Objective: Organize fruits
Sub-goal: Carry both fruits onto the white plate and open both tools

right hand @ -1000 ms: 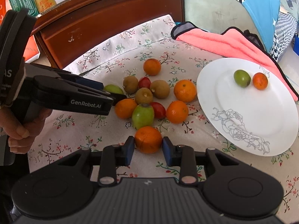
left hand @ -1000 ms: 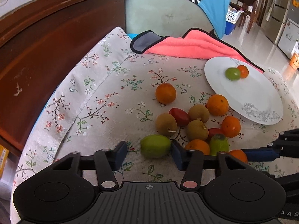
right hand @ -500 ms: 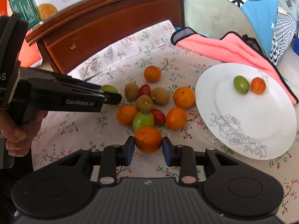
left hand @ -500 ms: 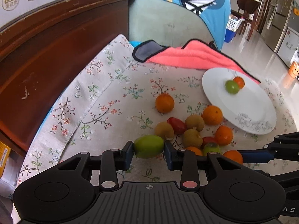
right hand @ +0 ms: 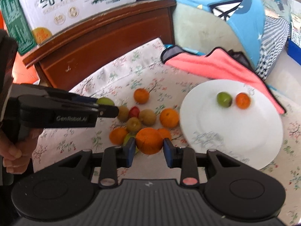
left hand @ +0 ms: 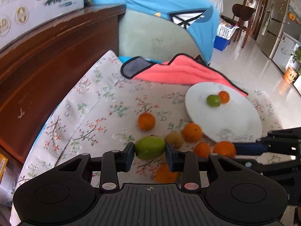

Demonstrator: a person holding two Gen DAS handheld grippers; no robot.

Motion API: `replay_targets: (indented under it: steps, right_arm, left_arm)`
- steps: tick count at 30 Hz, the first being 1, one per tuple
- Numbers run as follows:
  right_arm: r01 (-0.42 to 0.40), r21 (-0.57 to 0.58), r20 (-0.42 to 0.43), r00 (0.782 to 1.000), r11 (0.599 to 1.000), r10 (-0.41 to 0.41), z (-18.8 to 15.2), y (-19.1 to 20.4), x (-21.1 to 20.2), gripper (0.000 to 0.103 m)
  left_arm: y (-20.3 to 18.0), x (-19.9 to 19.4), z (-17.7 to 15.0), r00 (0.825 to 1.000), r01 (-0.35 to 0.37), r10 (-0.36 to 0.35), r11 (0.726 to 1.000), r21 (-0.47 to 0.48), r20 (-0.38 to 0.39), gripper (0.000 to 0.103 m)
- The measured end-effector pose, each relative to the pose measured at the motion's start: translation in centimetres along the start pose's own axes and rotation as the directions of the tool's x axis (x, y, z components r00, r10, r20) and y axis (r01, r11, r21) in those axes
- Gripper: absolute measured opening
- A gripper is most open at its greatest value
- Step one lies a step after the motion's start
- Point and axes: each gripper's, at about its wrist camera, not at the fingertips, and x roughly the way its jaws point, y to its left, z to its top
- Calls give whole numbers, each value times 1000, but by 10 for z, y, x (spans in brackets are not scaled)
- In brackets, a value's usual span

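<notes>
— Green fruit [left hand: 150, 147] is up off the flowered cloth [left hand: 97, 111] now, isn't it? A second ago it still lay there with the left gripper [left hand: 150, 151] standing wide on either side.

— Yes. The fingers [left hand: 129, 153] have closed on its two ends, and it hangs clear above the pile. Its long axis runs crosswise, from one finger to the other, roughly level.

— And the right gripper [right hand: 149, 146]?

— It was already clamped on the orange [right hand: 148, 140] a second ago, with the fruit resting on the cloth. The grip is the same, but the orange has come up and now covers part of the pile behind it. It is round, so I cannot give it a direction.

— What about the rest?

— The white plate [right hand: 235, 141] lies to the right with the same small green fruit [right hand: 224, 99] and small orange [right hand: 243, 100] near its far rim, just beside each other. The pile of oranges, brown kiwis [right hand: 147, 117] and a red fruit [right hand: 134, 111] remains left of the plate, partly hidden by the left gripper in the right wrist view.
</notes>
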Motion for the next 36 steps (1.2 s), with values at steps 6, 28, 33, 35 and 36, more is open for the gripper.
replay_targets:
  steps: [6, 28, 33, 35, 36]
  right_arm:
    - [44, 61, 57, 997, 997, -47, 11, -23, -16, 32]
    - [149, 217, 104, 979, 965, -175, 19, -82, -46, 32]
    - [154, 280, 62, 982, 948, -178, 16, -96, -39, 32]
    - [153, 296, 50, 983, 943, -176, 13, -101, -37, 32]
    - [152, 302, 43, 984, 941, -173, 12, -103, -36, 32]
  left_arm:
    - [-18, -6, 11, 999, 42, -43, 999, 9, 31, 33]
    - [-73, 14, 28, 993, 115, -116, 993, 17, 28, 33]
    - [-86, 27, 26, 993, 120, -120, 992, 25, 1, 33]
    - [-90, 33, 26, 993, 120, -119, 992, 26, -9, 33]
    - [-92, 35, 26, 993, 119, -119, 993, 25, -13, 33]
